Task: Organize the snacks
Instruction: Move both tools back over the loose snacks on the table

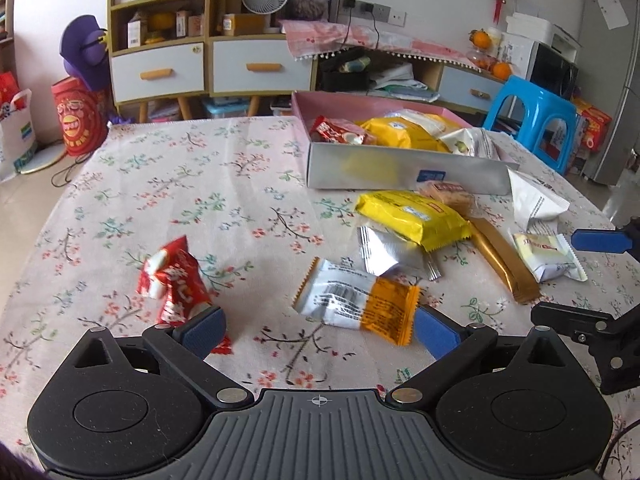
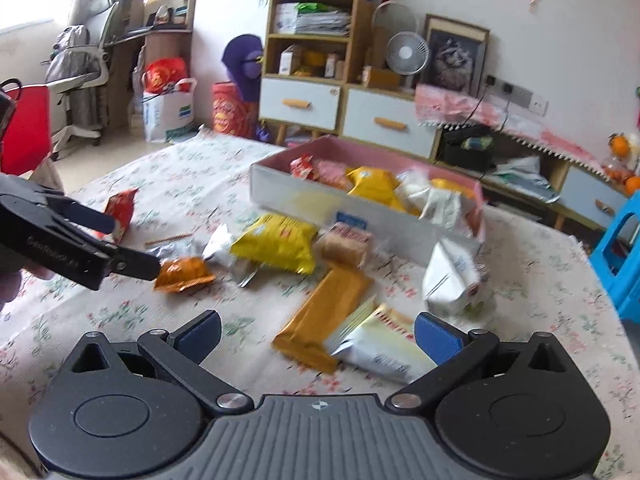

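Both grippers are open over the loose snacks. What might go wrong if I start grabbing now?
1. The yellow pack overlaps the silver pack; lifting one may drag the other.
2. The left gripper straddles the orange-white pack with the red pack at one finger; closing may catch both.
3. The box looks crowded, so added packs may spill over.

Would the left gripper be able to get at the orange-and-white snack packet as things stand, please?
Probably yes: the left gripper is open, and the orange-and-white snack packet lies flat just ahead, with nothing on top and bare tablecloth beside it.
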Available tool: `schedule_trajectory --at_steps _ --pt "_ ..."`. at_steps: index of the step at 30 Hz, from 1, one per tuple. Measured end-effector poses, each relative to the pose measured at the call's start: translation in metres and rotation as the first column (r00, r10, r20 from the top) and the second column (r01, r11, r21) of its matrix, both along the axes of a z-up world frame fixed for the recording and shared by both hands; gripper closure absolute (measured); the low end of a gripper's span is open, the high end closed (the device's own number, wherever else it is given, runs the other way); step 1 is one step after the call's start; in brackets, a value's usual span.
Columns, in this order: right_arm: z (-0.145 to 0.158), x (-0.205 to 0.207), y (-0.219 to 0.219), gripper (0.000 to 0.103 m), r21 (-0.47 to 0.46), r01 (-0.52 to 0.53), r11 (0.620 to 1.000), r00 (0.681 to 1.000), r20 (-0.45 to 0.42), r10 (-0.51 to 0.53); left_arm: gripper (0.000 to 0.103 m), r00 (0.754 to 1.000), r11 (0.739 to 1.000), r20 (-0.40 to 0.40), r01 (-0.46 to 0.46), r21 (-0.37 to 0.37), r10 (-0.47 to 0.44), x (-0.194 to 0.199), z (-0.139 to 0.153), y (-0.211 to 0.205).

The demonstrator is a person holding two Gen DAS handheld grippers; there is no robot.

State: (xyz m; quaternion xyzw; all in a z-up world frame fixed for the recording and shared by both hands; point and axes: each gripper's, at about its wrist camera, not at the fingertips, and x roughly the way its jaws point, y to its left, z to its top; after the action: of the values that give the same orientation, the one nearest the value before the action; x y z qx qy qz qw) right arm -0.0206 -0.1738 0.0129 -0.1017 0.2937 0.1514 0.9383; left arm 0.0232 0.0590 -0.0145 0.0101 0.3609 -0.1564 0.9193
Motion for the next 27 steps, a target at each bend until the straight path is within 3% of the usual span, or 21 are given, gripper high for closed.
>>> schedule_trajectory --at_steps 11,16,21,25,27 --pt "0.004 0.012 -0.028 0.01 -0.011 0.067 0.998 0.998 -0.012 -0.067 0.002 1.0 1.0 0.024 0.01 -0.018 -0.009 0.009 -0.012 -0.024" --pt "0.001 0.029 -0.06 0.01 0.074 0.162 0.984 0.982 -0.11 -0.153 0.002 0.999 0.999 0.039 -0.018 -0.036 0.019 0.022 -0.013 -0.032" --pt "-0.011 0.049 -0.077 0.01 0.131 0.231 0.964 0.962 -0.176 -0.207 0.002 0.998 1.0 0.059 -0.019 0.0 0.019 0.026 -0.016 -0.035" --pt "-0.019 0.054 -0.084 0.011 0.17 0.239 0.956 0.961 -0.183 -0.208 0.002 0.998 0.997 0.059 0.0 0.071 -0.004 0.023 -0.018 -0.035" --pt "-0.02 0.054 -0.086 0.012 0.195 0.228 0.954 0.964 -0.187 -0.192 0.002 0.998 0.997 0.059 0.006 0.071 -0.01 0.019 -0.018 -0.03"
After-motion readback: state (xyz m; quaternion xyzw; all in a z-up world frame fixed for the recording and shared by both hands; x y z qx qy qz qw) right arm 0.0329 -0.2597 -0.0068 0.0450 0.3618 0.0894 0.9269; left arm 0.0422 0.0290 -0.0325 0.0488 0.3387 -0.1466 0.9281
